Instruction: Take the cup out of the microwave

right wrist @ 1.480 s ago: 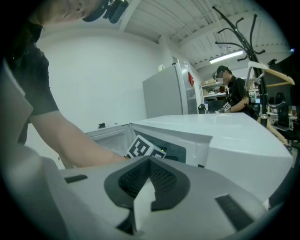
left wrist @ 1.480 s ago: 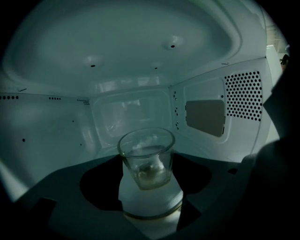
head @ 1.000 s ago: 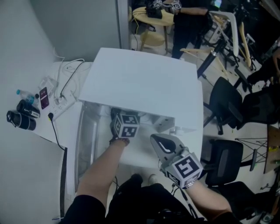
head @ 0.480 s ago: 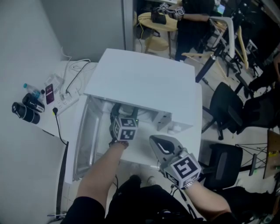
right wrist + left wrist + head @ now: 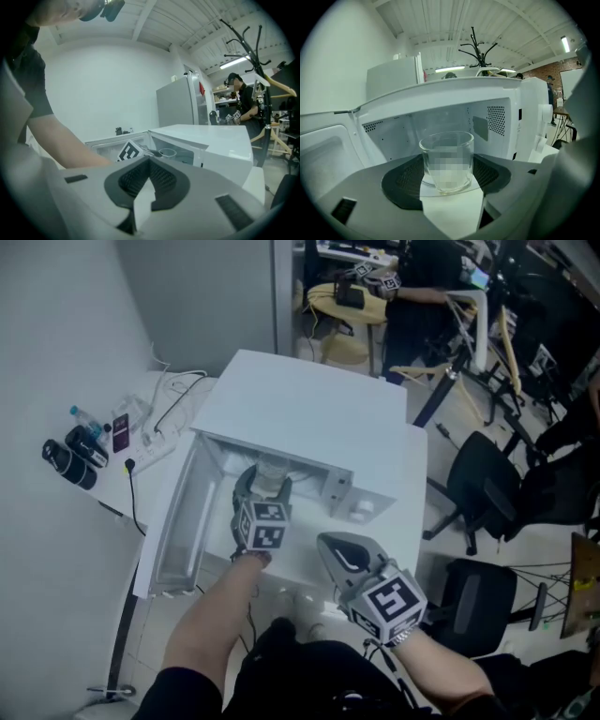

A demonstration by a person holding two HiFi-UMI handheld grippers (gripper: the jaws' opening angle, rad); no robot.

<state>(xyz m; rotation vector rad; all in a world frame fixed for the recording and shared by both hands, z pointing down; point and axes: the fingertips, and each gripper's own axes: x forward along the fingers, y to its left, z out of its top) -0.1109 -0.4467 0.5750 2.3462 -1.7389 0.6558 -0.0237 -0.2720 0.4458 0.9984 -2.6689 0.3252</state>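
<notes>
A clear glass cup point(image 5: 269, 473) sits between the jaws of my left gripper point(image 5: 259, 489), just in front of the open white microwave point(image 5: 309, 423). In the left gripper view the cup point(image 5: 446, 160) stands upright between the two dark pads point(image 5: 405, 180), with the cavity behind it. The left gripper point(image 5: 447, 183) is shut on it. My right gripper point(image 5: 336, 549) hangs lower right of the cup, off the microwave's front right corner, jaws together with nothing between them. Its own view shows the right gripper point(image 5: 145, 185) and, beyond it, the cup point(image 5: 167, 152) and the left marker cube point(image 5: 130, 152).
The microwave door point(image 5: 173, 531) hangs open to the left. A power strip with cables point(image 5: 155, 442) and dark bottles point(image 5: 70, 451) lie on the table's left. Black office chairs point(image 5: 478, 465) stand to the right, and a person point(image 5: 422, 287) works at the back.
The left gripper has drawn back out of the cavity and risen with the cup, which now shows past the microwave's top edge. The right gripper shifted a little with it.
</notes>
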